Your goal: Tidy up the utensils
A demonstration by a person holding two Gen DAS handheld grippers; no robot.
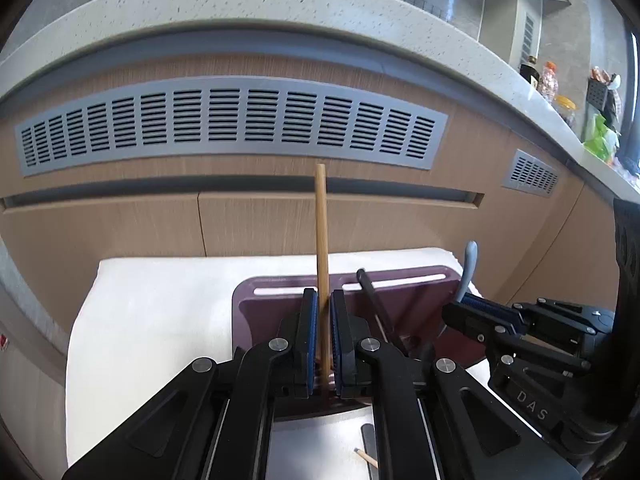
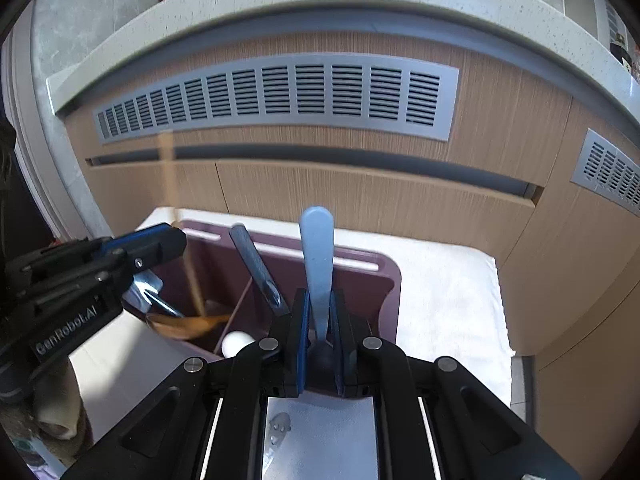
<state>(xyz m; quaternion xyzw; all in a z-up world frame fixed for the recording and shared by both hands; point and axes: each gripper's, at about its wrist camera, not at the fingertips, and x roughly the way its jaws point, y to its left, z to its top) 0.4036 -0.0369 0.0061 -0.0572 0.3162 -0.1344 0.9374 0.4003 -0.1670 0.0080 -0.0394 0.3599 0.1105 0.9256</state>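
Bamboo chopstick (image 1: 321, 240), pinched by the left fingers (image 1: 308, 316), stood toward twelve o'clock over the maroon caddy (image 1: 404, 300), the right fingers (image 2: 301, 320) pinching the blue spoon handle (image 2: 318, 256) likewise.

Tan chopstick (image 1: 321, 240); pale blue utensil handle (image 2: 318, 256); maroon organizer bin (image 2: 386, 280); white cloth (image 1: 160, 300); grey slotted vent (image 1: 232, 124); speckled off-white countertop (image 1: 240, 4).

Each camera sits just behind its own fingers, looking forward and downward along them, close over the maroon utensil holder (image 1: 404, 300) on a white towel (image 1: 160, 320). Both face the wooden cabinet front (image 2: 360, 196) with its grey vent grille (image 1: 224, 124), and each catches the other gripper beside it.
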